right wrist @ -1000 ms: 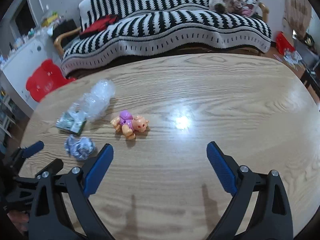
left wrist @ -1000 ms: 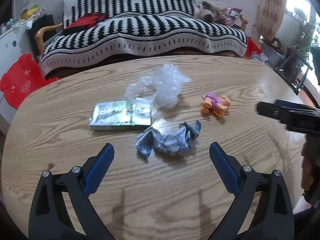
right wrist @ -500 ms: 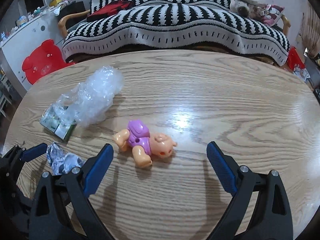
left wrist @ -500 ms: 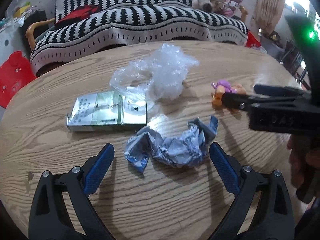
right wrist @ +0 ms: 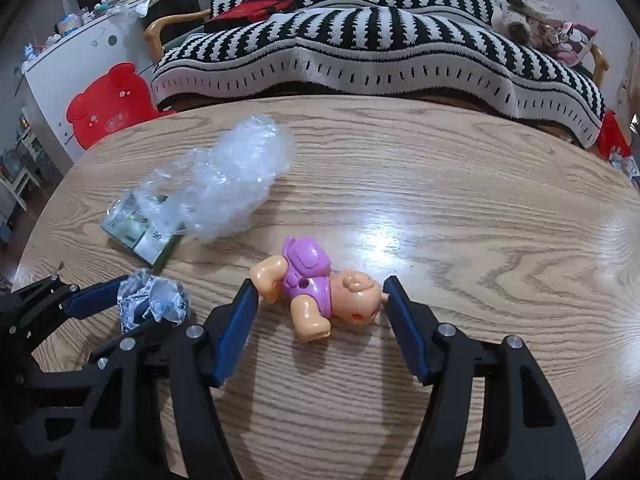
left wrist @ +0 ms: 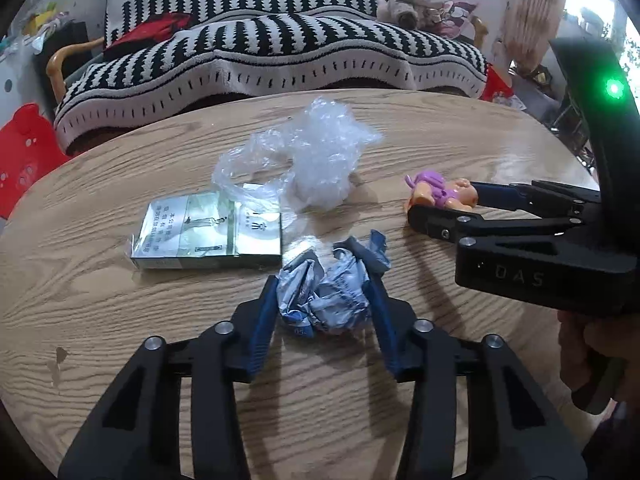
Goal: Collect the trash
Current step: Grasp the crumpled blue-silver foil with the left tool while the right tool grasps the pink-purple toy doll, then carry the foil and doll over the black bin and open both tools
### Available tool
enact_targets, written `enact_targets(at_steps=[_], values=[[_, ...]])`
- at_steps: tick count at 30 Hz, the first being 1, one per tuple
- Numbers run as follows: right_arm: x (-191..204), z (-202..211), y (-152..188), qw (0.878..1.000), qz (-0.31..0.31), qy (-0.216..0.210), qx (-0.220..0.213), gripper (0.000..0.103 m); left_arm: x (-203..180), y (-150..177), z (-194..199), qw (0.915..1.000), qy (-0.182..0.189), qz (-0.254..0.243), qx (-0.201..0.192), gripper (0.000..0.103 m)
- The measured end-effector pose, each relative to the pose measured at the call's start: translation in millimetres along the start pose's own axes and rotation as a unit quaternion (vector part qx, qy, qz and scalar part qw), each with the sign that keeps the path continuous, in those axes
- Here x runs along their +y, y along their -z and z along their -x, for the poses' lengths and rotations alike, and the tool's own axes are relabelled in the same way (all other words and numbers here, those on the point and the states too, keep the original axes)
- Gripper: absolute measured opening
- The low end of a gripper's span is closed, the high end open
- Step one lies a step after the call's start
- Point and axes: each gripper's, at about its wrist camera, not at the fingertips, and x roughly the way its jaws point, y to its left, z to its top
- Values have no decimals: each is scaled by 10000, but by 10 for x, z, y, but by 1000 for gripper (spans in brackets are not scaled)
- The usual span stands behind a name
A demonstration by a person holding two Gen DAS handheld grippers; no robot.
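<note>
A: Left wrist view: on the wooden table (left wrist: 120, 320), where's the trash?

B: Crumpled wrapper (left wrist: 324, 296) sits right between my left gripper (left wrist: 326, 312) pads, jaws closing, pads touching both sides.

A: Right hand?

B: Right gripper (right wrist: 320, 320) closing around the toy doll (right wrist: 320, 296), its length running pad to pad, both pads just touching it.

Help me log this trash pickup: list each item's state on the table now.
crumpled wrapper: balled, between the closing left gripper pads
toy doll: lying down, between the closing right gripper pads
cigarette pack: flat, shut
plastic bag: crumpled, overlapping the pack
</note>
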Motion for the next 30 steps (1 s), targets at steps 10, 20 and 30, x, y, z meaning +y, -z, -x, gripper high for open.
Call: enact_targets(at_steps=[10, 20, 30], values=[[-200, 472, 139, 9997, -141, -1, -185, 45, -119, -31, 275, 9998, 51, 160, -125, 40], [-674, 1175, 441, 9973, -301, 438, -499, 45, -599, -114, 508, 9994, 200, 160, -243, 40], [-1545, 1940, 949, 9884, -848, 995, -773, 45, -1786, -196, 505, 9960, 757, -440, -184, 40]])
